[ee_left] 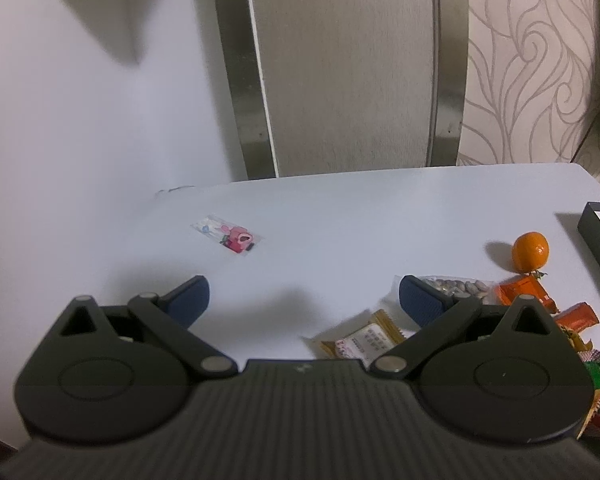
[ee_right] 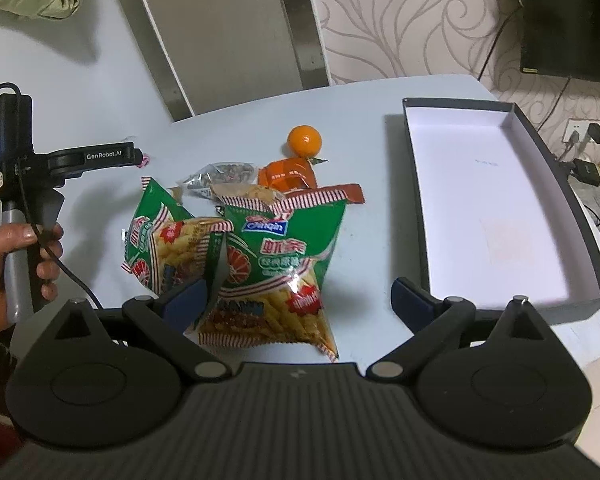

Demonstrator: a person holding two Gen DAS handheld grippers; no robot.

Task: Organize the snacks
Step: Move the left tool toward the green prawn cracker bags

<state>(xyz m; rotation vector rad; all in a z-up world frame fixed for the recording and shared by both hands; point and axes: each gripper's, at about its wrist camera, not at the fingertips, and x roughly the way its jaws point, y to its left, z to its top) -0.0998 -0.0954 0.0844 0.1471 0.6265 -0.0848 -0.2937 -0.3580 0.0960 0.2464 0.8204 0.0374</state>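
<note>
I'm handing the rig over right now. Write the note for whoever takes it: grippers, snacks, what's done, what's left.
Left gripper: open, holding nothing, above the white table.
Right gripper: open, holding nothing, over the near green chip bag.
Second green chip bag lies left of it. Behind: seed packet, orange packet, tangerine. A gold-edged candy and a pink candy wrapper lie apart.
Done: nothing; the black box holds no snacks.
Left: move every snack into the box.
</note>
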